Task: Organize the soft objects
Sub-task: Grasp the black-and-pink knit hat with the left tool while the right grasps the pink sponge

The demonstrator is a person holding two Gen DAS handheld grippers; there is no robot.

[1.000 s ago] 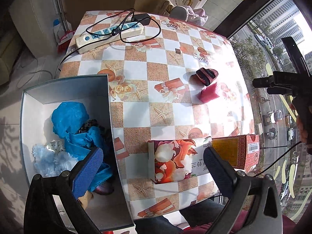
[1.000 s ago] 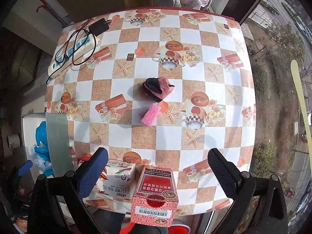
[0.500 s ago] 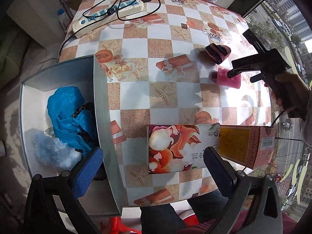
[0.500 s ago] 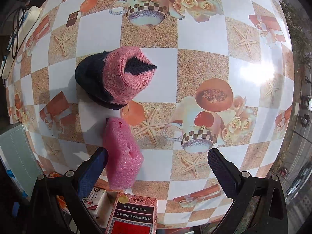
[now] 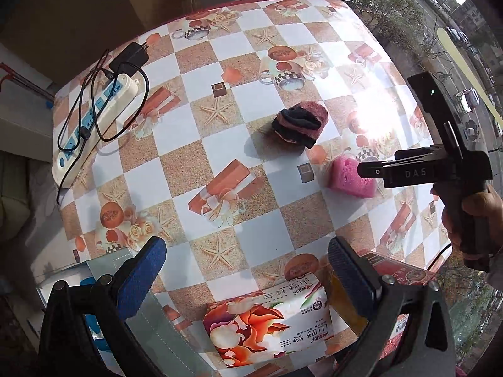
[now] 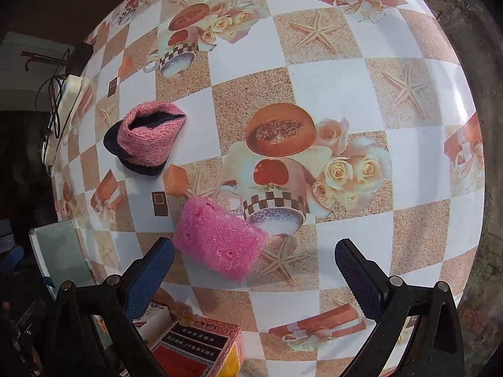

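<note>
Checked oilcloth, printed with starfish, cups and gift boxes, covered the table [image 5: 220,144], which stood beside a window giving onto a street. At about nine o'clock in the left wrist view a power strip [image 5: 94,125] lay with its black cable looped over it, well apart from the work, probably parked there to keep clear. At seven o'clock the grey rim of a bin [image 5: 103,260] met the table edge; blue stuff showed inside it, which suggested that the soft things were being gathered there. The left gripper [image 5: 248,270] hung spread wide and empty near the bin and above a tissue pack [image 5: 270,323] at six o'clock, likely waiting its turn. A red carton [image 5: 405,273] sat just beside the pack.

Toward the centre, at one o'clock, a folded pink and black sock [image 5: 300,122] rested on the cloth, untouched. Just beyond it, at three o'clock, lay the pink sponge [image 5: 345,177].

The right gripper [image 6: 251,270] was low over that sponge [image 6: 220,238], its jaws standing wide, holding nothing. The sponge sat close against the left pad [image 6: 151,276], off centre in the gap; whether it touched was unclear. A shift leftward seemed needed before closing, since a squashy thing caught off centre could slip free.
</note>
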